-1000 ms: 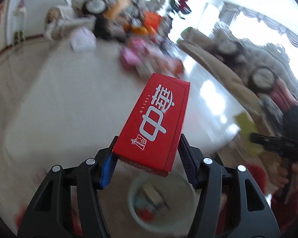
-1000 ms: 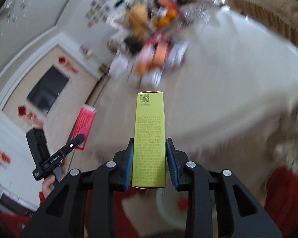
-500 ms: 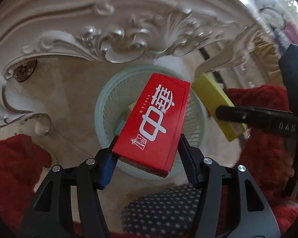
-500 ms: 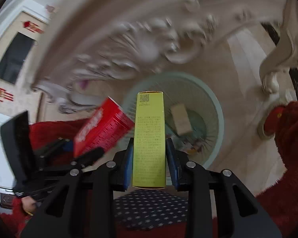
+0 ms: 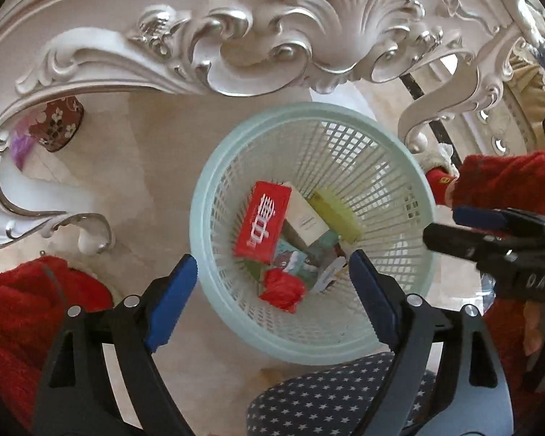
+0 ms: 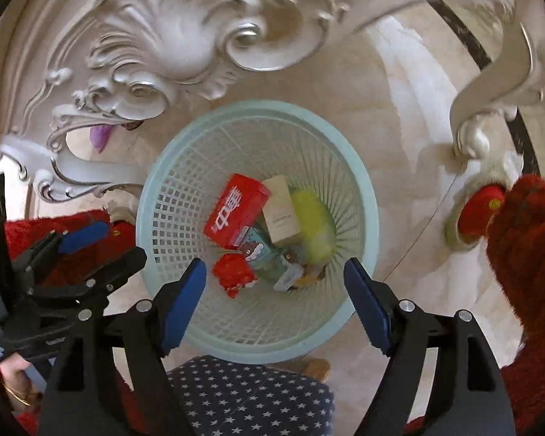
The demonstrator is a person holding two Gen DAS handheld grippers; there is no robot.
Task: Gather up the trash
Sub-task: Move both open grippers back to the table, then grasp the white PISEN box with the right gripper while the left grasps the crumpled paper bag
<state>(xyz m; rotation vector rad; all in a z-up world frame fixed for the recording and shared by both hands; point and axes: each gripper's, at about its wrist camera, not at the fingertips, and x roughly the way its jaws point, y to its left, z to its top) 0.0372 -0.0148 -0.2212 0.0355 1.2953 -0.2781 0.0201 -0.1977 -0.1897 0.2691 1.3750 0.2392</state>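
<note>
The carved white table frame (image 5: pixel 258 36) fills the upper part of the left wrist view, arching from 9 to 3 o'clock. Below it on the pale floor stands the mint green basket (image 5: pixel 214 196), taking the centre of both views. The left gripper (image 5: pixel 272 283) hangs above the basket's 6 o'clock rim with its jaws spread wide and nothing between them; the right gripper (image 6: pixel 274 290) is likewise wide apart and empty over the same basket. Inside the basket, the red box (image 5: pixel 263 221) leans at about 9 o'clock, a beige box (image 5: pixel 305 218) lies just beside it at centre, and the yellow-green box (image 5: pixel 336 214) sits toward 2 o'clock. A crumpled red wrapper (image 5: pixel 281 289) lies at 6 o'clock.
</note>
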